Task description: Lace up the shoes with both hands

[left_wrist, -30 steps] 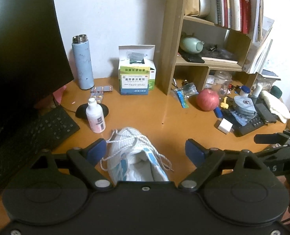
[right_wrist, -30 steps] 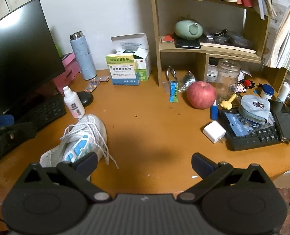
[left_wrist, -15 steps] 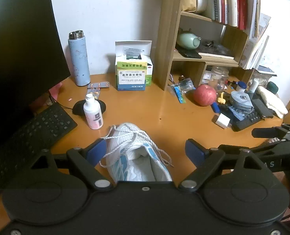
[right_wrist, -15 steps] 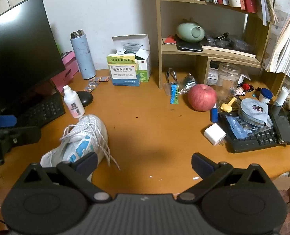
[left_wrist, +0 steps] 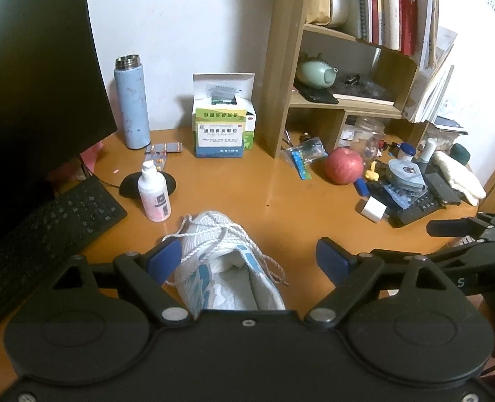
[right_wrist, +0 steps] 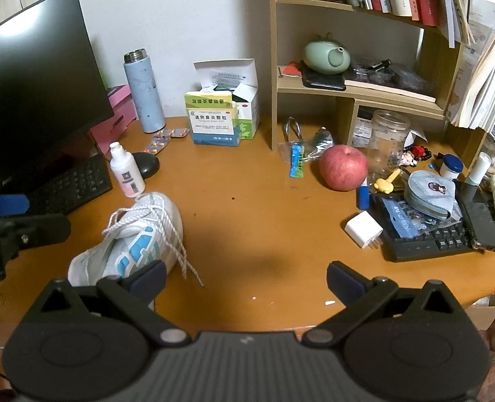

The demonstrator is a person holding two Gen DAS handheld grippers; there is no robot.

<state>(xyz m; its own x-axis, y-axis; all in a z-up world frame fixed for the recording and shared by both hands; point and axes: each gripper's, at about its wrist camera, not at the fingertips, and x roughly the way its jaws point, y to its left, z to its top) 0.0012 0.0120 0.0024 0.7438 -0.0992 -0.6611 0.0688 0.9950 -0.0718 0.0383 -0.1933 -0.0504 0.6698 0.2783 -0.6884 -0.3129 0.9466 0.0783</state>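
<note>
Both jaws wide, holding nothing. Left gripper (left_wrist: pixel 249 258) hangs over the shoe (left_wrist: pixel 225 264); right gripper (right_wrist: pixel 245 276) beside it, above bare bench (right_wrist: pixel 264 221). Laces (right_wrist: pixel 180 258) loose.

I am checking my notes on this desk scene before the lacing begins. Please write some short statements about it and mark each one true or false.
1. The white sneaker lies on the desk with its laces loose. True.
2. The left gripper is shut on a lace. False: its jaws stand open, holding nothing.
3. The red apple sits on the shelf beside the green teapot. False: it rests on the desk.
4. A white spray bottle stands beside the sneaker's toe. True.
5. The right gripper is open. True.
</note>
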